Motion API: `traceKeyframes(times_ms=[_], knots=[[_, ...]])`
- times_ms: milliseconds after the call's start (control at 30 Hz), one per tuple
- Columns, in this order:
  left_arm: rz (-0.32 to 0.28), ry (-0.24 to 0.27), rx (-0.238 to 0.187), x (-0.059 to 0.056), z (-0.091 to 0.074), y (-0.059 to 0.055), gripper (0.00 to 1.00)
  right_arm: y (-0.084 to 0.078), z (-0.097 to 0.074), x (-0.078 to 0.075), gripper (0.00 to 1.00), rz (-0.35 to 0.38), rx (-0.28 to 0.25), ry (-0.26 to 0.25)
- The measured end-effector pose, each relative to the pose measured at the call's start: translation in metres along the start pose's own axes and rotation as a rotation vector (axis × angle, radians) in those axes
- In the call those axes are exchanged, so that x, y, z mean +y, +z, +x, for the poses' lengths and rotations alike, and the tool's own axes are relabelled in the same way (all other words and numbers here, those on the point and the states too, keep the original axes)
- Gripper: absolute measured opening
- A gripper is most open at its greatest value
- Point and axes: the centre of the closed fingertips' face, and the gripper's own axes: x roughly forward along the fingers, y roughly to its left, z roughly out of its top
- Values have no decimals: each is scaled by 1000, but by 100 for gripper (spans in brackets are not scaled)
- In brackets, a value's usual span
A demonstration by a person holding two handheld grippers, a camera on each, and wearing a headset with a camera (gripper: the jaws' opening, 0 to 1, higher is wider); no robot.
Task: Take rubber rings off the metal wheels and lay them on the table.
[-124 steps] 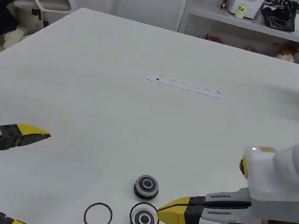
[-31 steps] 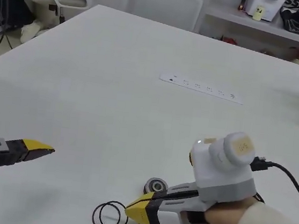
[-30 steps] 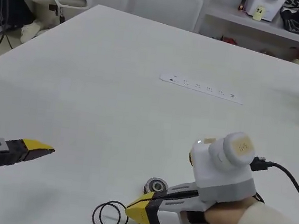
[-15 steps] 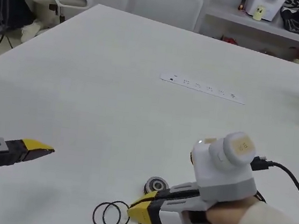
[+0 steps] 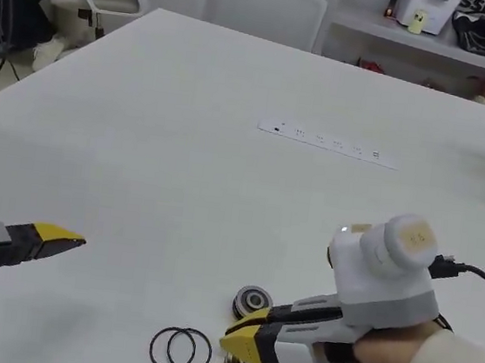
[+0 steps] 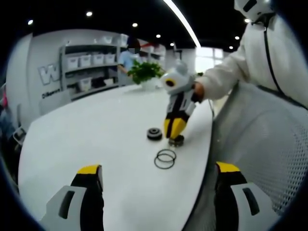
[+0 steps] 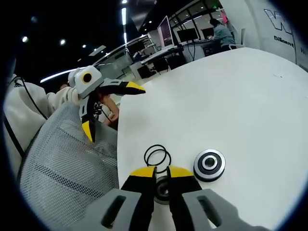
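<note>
Two loose black rubber rings (image 5: pixel 181 350) lie flat and overlapping on the white bench (image 5: pixel 181 183) near its front edge, thin plain circles. Just beside them stands a metal wheel (image 7: pixel 162 188), grey metal where it shows, half hidden under the right gripper (image 7: pixel 161 172), whose yellow-tipped jaws are drawn almost together and hold nothing. Second wheel (image 7: pixel 209 164) sits near it, a bit further in from the edge, with a black rubber ring on its rim and a silver hub. Left gripper (image 7: pixel 111 110) hangs off toward the left front edge, jaws spread wide and empty. A white power strip (image 5: pixel 325 145) lies mid-bench
</note>
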Motion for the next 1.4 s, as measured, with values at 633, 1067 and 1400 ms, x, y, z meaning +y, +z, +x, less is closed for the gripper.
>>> traceKeyframes(times_ms=[633,1067,1400], knots=[[10,-4,-16,0,3,8,97,9,-34,-6,11,13,-81,-68],[28,-16,-8,3,4,14,97,25,-68,-18,14,-42,-150,-144],[50,-29,8,9,6,18,97,28,-93,-29,17,-54,-185,-199]])
